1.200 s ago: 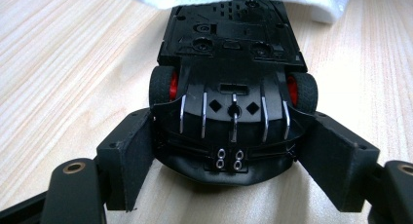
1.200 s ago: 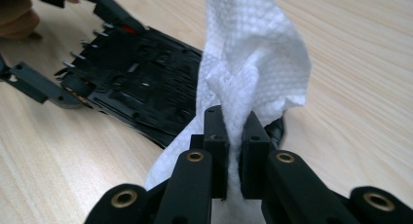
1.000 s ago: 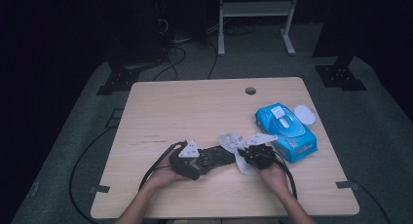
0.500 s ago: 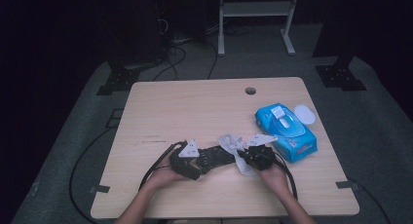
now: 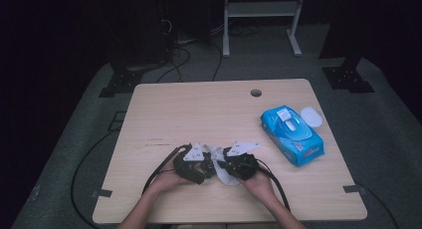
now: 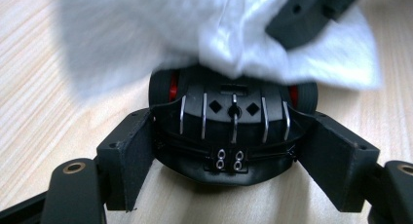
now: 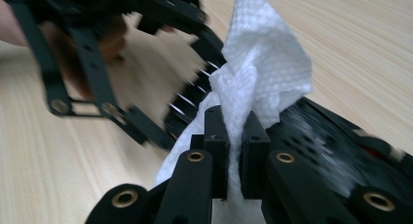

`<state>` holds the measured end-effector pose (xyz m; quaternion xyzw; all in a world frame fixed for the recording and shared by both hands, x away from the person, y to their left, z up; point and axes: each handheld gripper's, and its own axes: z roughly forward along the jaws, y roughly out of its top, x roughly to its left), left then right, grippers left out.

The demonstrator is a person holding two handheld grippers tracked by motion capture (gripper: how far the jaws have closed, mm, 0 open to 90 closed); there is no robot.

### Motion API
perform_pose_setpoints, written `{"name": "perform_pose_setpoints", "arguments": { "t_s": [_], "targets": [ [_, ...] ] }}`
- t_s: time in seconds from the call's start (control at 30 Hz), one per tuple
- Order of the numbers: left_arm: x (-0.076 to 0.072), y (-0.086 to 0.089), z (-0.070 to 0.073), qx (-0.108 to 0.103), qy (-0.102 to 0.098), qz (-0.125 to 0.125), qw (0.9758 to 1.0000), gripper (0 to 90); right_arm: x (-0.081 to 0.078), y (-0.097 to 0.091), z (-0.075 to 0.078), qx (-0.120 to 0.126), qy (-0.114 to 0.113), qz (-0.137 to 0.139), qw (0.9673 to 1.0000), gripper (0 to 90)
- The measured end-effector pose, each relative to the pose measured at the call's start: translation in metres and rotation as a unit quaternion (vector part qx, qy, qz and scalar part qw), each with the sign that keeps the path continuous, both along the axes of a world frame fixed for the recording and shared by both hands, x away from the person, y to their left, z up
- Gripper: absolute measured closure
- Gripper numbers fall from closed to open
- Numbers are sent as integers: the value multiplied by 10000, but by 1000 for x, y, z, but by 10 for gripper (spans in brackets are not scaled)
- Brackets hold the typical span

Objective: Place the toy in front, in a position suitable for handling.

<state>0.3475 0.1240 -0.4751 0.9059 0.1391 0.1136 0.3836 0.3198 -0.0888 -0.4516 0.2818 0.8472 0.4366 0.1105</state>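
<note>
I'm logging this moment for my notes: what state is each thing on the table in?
Toy car: black, clamped by its sides between the left claw's jaws, on the table.
Wipe: white, crumpled, pinched in the right claw, draped over the car.
Wipes pack: blue, lying flat, lid flap open.
Table: light wood, with a hole near the far edge.

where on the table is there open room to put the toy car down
Bare wood spans the table left and far side, up to the hole. Crowded: the near middle, where both grippers work wipe on car, and the right edge by the wipes pack.
</note>
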Motion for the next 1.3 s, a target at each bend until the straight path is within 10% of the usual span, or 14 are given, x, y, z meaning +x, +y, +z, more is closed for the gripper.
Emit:
{"name": "perform_pose_setpoints", "arguments": {
  "t_s": [0.37, 0.6, 0.83, 1.07, 1.3],
  "targets": [
    [1, -1, 1, -91, 9, 23, 10000, 241, 2, -8, 0, -47, -6, -98, 9999, 843],
    [1, -3, 1, -104, 32, 24, 9999, 241, -2, 19, 4, 29, -79, 270, 9996, 842],
    [1, -2, 1, -103, 22, -1, 9999, 241, 18, -3, 3, -4, -46, -316, 9995, 843],
    [1, -1, 1, -104, 18, 35, 9999, 241, 24, 13, 4, -87, -218, -204, 9995, 841],
    [1, -1, 1, -82, 0, 2, 10000, 241, 39, -23, 0, -172, -77, -814, 9965, 842]
  ]
}}
